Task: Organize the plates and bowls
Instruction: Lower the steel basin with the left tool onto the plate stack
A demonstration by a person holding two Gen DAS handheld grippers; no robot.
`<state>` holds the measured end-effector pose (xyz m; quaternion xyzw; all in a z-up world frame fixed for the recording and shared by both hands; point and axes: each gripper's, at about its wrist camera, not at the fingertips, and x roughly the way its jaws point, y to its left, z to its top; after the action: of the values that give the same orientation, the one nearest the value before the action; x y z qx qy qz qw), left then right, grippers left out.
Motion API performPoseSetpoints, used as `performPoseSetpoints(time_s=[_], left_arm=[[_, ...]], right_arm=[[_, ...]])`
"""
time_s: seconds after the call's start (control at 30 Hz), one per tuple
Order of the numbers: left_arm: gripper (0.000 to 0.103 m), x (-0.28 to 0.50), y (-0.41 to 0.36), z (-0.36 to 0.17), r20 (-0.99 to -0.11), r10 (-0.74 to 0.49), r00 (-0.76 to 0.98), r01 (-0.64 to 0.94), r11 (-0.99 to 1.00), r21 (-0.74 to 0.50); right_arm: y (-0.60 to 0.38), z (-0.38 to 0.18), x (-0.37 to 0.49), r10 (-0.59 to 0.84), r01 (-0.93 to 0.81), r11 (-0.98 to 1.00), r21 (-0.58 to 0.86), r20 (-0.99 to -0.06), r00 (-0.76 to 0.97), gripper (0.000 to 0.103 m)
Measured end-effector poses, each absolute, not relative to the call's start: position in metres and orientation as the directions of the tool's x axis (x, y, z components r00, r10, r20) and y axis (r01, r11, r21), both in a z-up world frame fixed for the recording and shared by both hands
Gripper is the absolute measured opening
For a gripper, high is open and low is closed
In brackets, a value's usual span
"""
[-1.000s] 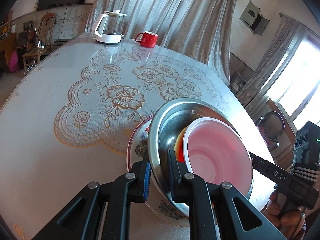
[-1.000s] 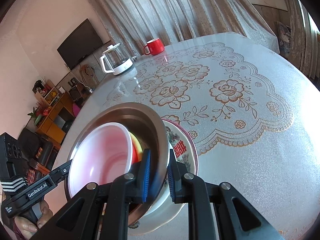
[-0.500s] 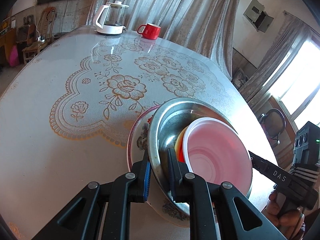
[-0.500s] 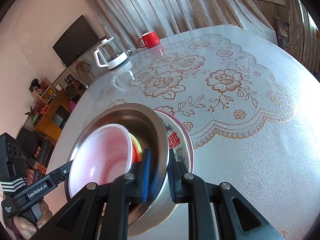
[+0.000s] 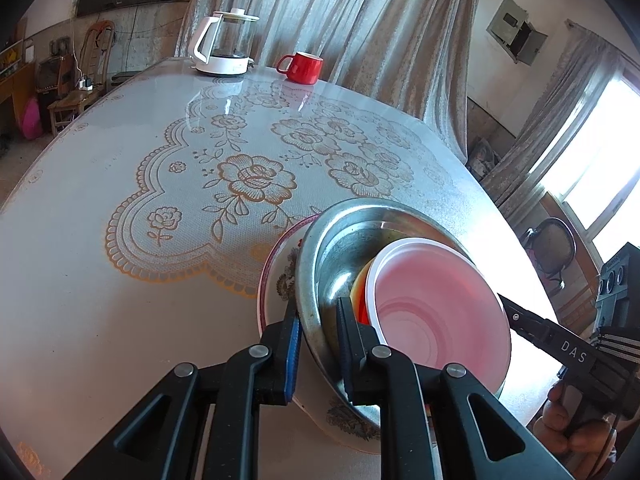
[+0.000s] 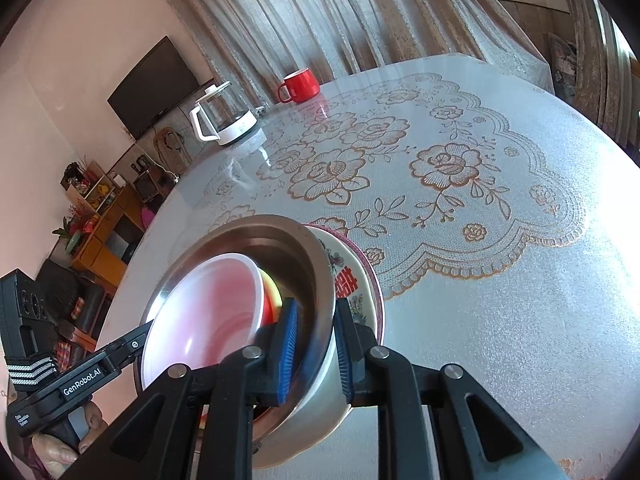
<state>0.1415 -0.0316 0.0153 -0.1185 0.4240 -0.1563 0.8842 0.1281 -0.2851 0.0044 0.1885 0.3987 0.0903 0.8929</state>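
Both grippers stay clenched on opposite rims of the steel basin [image 5: 340, 248], left gripper [image 5: 318, 320] and right gripper [image 6: 314, 328], carrying the nested stack with pink bowl [image 5: 436, 304] and floral plate [image 6: 356, 276] farther across the table [image 5: 100, 280], seemingly still lifted

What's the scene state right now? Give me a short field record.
stack: pink bowl nested in steel bowl, which sits in a floral bowl
between pink and steel: something red and yellow, mostly hidden
left gripper: shut on the steel bowl's rim, near side
right gripper: shut on the opposite rim
stack contact with table: cannot tell
far edge: kettle, red mug
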Motion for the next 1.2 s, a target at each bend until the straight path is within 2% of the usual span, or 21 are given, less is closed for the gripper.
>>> performPoseSetpoints(time_s=[0.33, 0.63, 0.67, 1.2], left_arm=[[0.017, 0.140, -0.027, 0.020, -0.698, -0.372, 0.612, 0.170, 0.924, -0.344], [0.016, 0.135, -0.031, 0.022, -0.697, -0.340, 0.631, 0.178, 0.938, -0.297], [0.016, 0.135, -0.031, 0.021, -0.697, -0.340, 0.631, 0.180, 0.939, -0.295], [0.017, 0.131, -0.033, 0.022, -0.697, -0.327, 0.638, 0.185, 0.944, -0.273]], right_arm=[[-0.292, 0.009, 0.118, 0.325, -0.014, 0.901, 0.433, -0.653, 0.684, 0.018], [-0.291, 0.004, 0.112, 0.342, -0.021, 0.896, 0.444, -0.658, 0.671, 0.018], [-0.289, 0.004, 0.112, 0.339, -0.027, 0.899, 0.437, -0.656, 0.675, 0.015], [-0.281, 0.005, 0.116, 0.281, -0.036, 0.933, 0.359, -0.659, 0.698, 0.014]])
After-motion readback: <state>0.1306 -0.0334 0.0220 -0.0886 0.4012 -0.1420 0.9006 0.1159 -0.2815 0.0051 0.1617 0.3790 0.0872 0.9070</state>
